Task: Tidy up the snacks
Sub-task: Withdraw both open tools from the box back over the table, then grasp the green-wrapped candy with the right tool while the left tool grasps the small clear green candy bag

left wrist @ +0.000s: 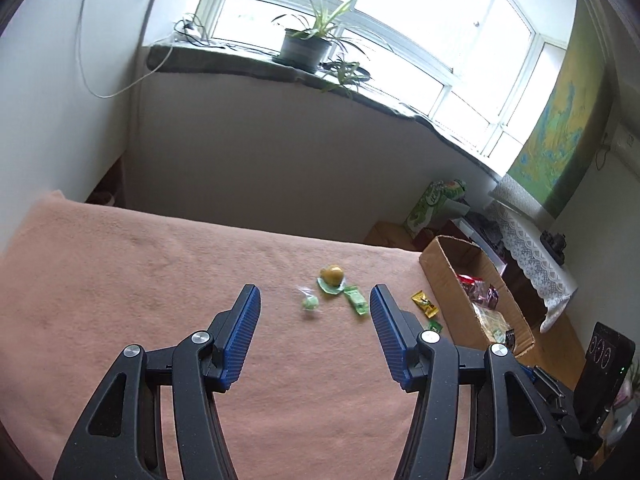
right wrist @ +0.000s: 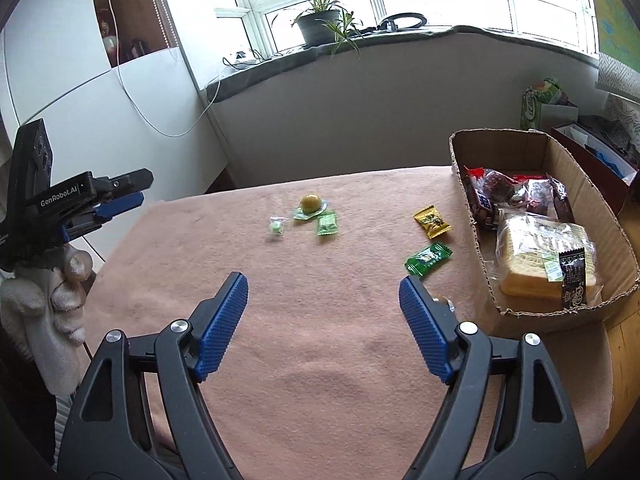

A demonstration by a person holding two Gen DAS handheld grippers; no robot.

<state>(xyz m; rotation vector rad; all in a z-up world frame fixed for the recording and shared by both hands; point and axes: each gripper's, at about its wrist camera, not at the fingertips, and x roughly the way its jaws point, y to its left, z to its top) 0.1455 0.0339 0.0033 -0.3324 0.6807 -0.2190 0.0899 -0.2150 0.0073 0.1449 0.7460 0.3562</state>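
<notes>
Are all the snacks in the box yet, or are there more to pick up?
Partly done. The cardboard box already holds bread and dark-wrapped snacks. Both the left gripper and right gripper are open and empty. Still on the blanket: yellow packet, dark green packet, light green packet, round yellow snack, small clear-wrapped candy.

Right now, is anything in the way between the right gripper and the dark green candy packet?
Nothing visible is. The right gripper is open and empty above bare pink blanket, and the dark green candy packet lies just ahead by its right finger, beside the cardboard box.
</notes>
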